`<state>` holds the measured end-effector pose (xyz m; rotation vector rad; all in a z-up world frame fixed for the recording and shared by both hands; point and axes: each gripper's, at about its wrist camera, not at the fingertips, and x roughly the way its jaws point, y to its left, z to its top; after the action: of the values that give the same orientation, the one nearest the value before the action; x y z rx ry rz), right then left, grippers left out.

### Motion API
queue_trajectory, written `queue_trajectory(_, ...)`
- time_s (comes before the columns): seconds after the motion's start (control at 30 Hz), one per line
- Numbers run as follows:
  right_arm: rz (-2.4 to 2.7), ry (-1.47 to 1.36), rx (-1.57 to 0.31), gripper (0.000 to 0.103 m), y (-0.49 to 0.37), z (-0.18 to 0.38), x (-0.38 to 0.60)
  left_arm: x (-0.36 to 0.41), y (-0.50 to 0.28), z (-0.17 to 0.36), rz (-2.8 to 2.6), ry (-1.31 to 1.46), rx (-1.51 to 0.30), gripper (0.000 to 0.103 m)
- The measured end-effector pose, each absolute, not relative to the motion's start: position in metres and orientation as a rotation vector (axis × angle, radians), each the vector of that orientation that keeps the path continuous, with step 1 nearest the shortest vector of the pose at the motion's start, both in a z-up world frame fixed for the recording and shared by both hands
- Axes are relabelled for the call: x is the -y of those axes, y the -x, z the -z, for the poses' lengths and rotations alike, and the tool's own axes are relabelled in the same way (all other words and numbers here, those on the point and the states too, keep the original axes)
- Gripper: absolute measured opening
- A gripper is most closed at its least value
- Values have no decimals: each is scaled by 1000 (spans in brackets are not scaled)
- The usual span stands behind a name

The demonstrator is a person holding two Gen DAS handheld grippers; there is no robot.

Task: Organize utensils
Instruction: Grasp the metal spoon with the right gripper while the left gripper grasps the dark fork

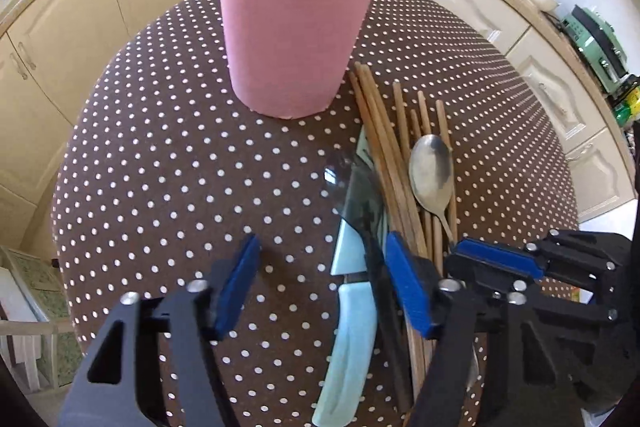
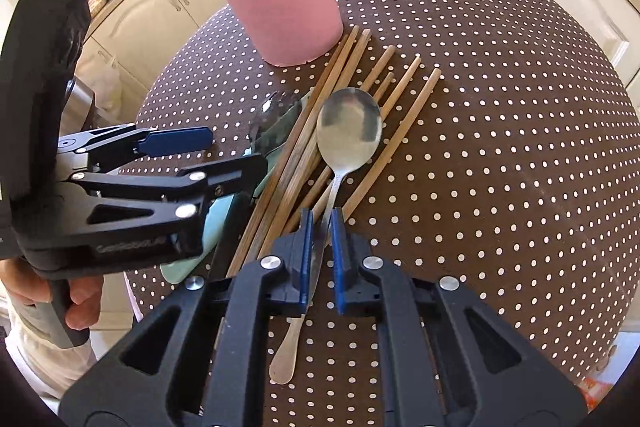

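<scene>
A metal spoon lies across several wooden chopsticks on the brown dotted table. My right gripper is shut on the spoon's thin handle. To the left lies a knife with a pale blue handle and a dark blade. Its handle sits between the fingers of my left gripper, which stands open, the pads apart from it. A pink cup stands upright behind the pile with wooden sticks in it. The right gripper also shows beside the spoon in the left wrist view.
Cream kitchen cabinets ring the round table, whose edge falls away on every side. A green appliance stands on the counter at the right. A person's hand holds the left gripper close beside the right one.
</scene>
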<state>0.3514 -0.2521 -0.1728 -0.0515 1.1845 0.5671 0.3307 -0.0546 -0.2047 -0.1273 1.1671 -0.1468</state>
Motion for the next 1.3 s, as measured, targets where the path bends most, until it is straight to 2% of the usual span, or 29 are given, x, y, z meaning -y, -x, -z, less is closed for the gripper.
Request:
queue_trajectory(0.07, -568, 50, -1185, 10, -351, 173, 257, 56, -333, 204, 185, 173, -1180, 37)
queue_trajectory(0.27, -556, 46, -1192, 10, -352, 173, 261, 45, -330, 206, 203, 229, -1204, 21)
queue_trajectory(0.63, -476, 117, -1235, 10, -361, 164, 234, 34, -327, 208, 191, 269, -1223, 21)
queue_trajectory(0.73, -465, 149, -1243, 10, -361, 162, 226, 40, -330, 207, 214, 284, -1215, 9)
queue_trajectory(0.8, -459, 158, -1250, 10, -362, 161, 219, 43, -330, 205, 208, 278, -1199, 4)
queue_trajectory(1.2, -473, 117, -1261, 10, -377, 163, 208, 22, -314, 189, 207, 331, -1105, 4)
queue_trajectory(1.3, -487, 91, -1246, 6, -371, 167, 217, 20, -310, 180, 224, 323, -1067, 4)
